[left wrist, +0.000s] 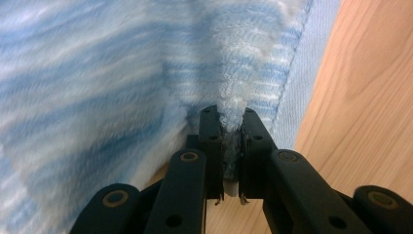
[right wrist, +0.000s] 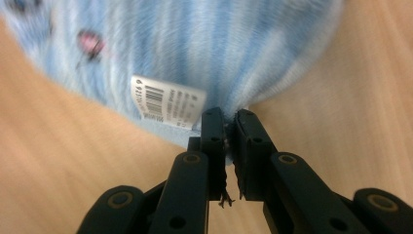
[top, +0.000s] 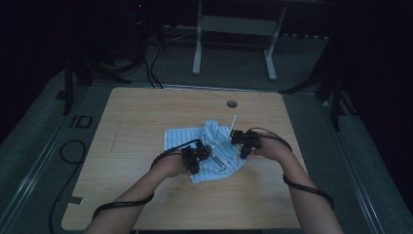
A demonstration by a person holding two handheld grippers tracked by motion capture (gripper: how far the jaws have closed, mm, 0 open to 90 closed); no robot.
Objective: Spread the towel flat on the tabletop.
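— Where's the towel point(top: 204, 148)?

— One blue-striped towel, rumpled near the middle of the table point(top: 146, 107). I've got my left hand-held gripper point(left wrist: 232, 127) clamped on a pinched ridge of it and my right hand-held gripper point(right wrist: 231, 122) clamped on its edge, just beside the barcode label point(right wrist: 168, 102).

— Why both?

— Two grips on one cloth, I judge, so I can lift and spread it evenly.

— Anything else?

— One round hole point(top: 232, 104) in the table, well apart.
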